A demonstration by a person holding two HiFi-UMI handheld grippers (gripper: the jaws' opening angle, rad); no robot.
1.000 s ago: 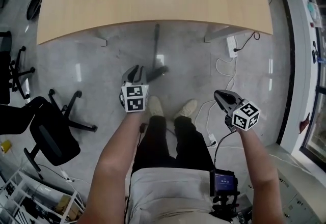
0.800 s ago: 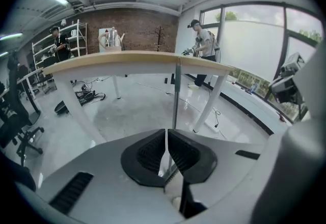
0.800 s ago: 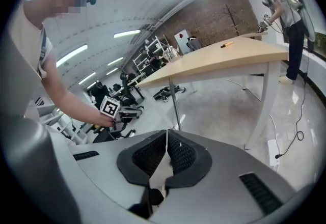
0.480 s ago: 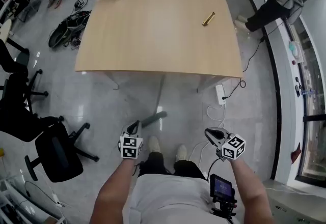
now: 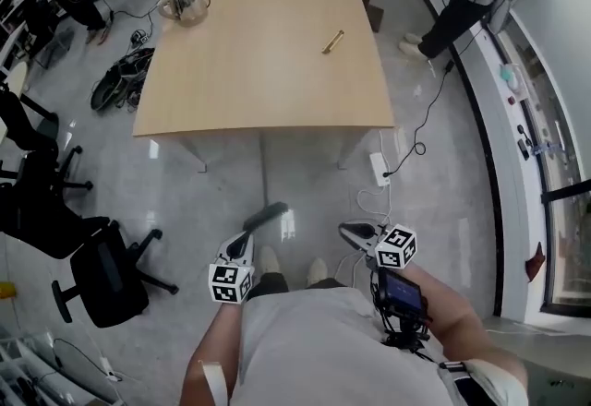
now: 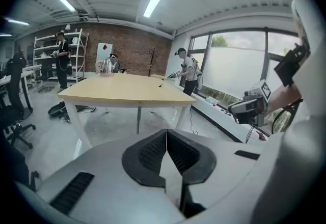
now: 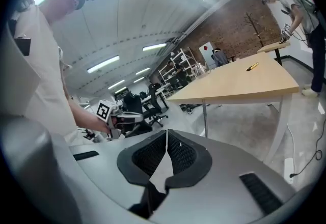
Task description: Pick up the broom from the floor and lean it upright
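1. Finger state. The left gripper (image 5: 246, 240) and the right gripper (image 5: 346, 230) are held in front of the torso, well apart from each other. The left fingers (image 6: 153, 152) are pressed together with nothing between them. The right fingers (image 7: 179, 152) also meet and hold nothing.

2. Target location. The broom (image 5: 266, 213) lies on the floor (image 5: 185, 183) just ahead of the shoes (image 5: 268, 258). Its brush head is nearest the operator, and its handle (image 5: 263, 169) runs away under the counter (image 5: 259, 53). It is not yet picked up.

3. Recommended procedure.
   - Spread one gripper's fingers before descending.
   - Grip the handle just beyond the brush head, where it is clear of the counter edge.
   - Draw the broom back from under the counter before tilting it up; otherwise the far end may strike the underside.
   - Steady the handle higher up with the second gripper.
   - Keep clear of the power strip (image 5: 379, 169) and its cable to the right.

4. Lean point. The counter edge appears to be the nearest support.
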